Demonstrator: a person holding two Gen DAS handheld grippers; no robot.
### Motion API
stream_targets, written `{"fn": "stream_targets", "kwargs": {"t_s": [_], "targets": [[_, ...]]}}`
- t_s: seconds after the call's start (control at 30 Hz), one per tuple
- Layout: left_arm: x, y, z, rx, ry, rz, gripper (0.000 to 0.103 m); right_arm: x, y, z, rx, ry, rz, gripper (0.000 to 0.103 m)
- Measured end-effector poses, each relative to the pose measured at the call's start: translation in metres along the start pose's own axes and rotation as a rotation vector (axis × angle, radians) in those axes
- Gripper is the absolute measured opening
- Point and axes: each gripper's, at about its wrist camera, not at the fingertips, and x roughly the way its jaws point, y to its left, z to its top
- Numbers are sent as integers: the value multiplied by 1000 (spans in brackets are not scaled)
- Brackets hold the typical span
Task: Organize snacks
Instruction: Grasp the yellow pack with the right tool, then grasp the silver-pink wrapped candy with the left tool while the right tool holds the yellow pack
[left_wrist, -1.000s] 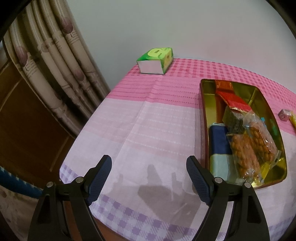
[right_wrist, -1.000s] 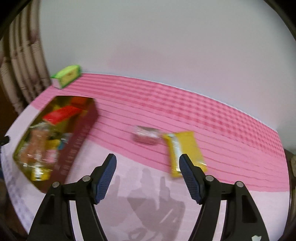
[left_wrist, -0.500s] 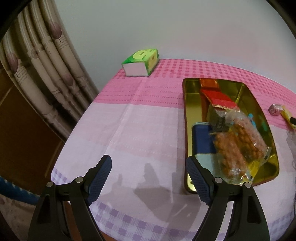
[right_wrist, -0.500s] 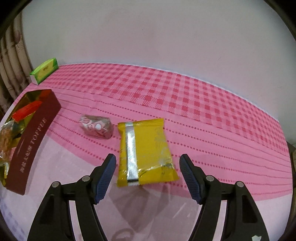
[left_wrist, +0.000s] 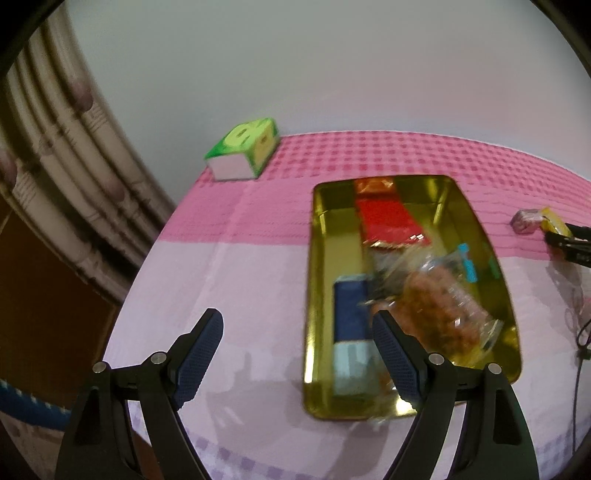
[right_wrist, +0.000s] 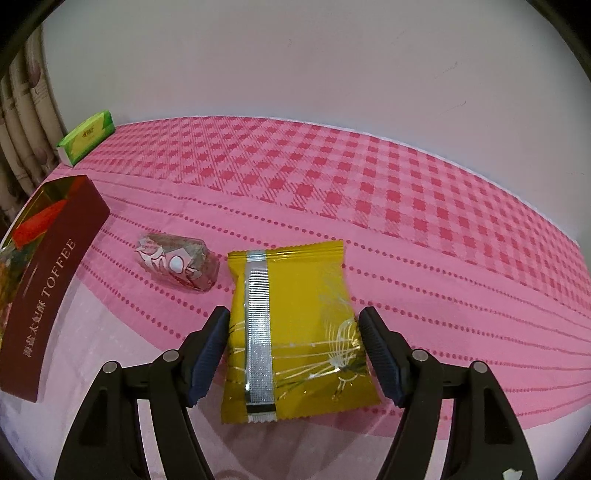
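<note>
Item, yellow packet (right_wrist: 295, 332): a flat foil pouch with crimped ends, lying seam-side up, a silver strip running lengthwise down its back and thin gold line-work printed near its lower right corner. It lay on the tablecloth (right_wrist: 332, 184), to the right of the tin (right_wrist: 48, 280), and sat between the fingers of your right gripper (right_wrist: 293, 356). That claw was spread to either side of the packet; whether the pads were touching its edges could not be told, and it was not pinched.

Item, wrapped sweet (right_wrist: 177, 266): a small pink-and-white patterned wrapper, lying between the tin and the yellow packet, just beside the packet's upper left corner and apart from the tin.

Item, green box (left_wrist: 243, 153): at the far corner of the table beyond the tin, near the curtain (left_wrist: 55, 147).

Item, tin: a long open container, gold inside, dark red outside, lettered TOFFEE on its side wall. Contents you could see from the left wrist: a red packet (left_wrist: 384, 218) at the far end, a blue and pale-blue packet (left_wrist: 351, 339) along the left wall, and a clear bag of brown nuts (left_wrist: 443, 310) on the right. That view was blurred.

Your left gripper (left_wrist: 297, 363) hung over the tin's near left corner, fingers spread wide with nothing between them.
</note>
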Motion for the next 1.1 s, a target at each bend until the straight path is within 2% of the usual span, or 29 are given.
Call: {"fn": "stream_targets", "kwargs": {"t_s": [0.27, 0.33, 0.6, 1.1], "targets": [[2, -43, 26, 61, -24, -49, 83, 0, -2, 0, 9, -32, 4, 62], [1, -56, 32, 77, -33, -65, 83, -1, -2, -2, 6, -40, -2, 56], [4, -108, 47, 158, -40, -114, 83, -10, -14, -13, 15, -56, -21, 53], [4, -189, 60, 234, -30, -230, 83, -35, -87, -51, 143, -61, -120, 53]]}}
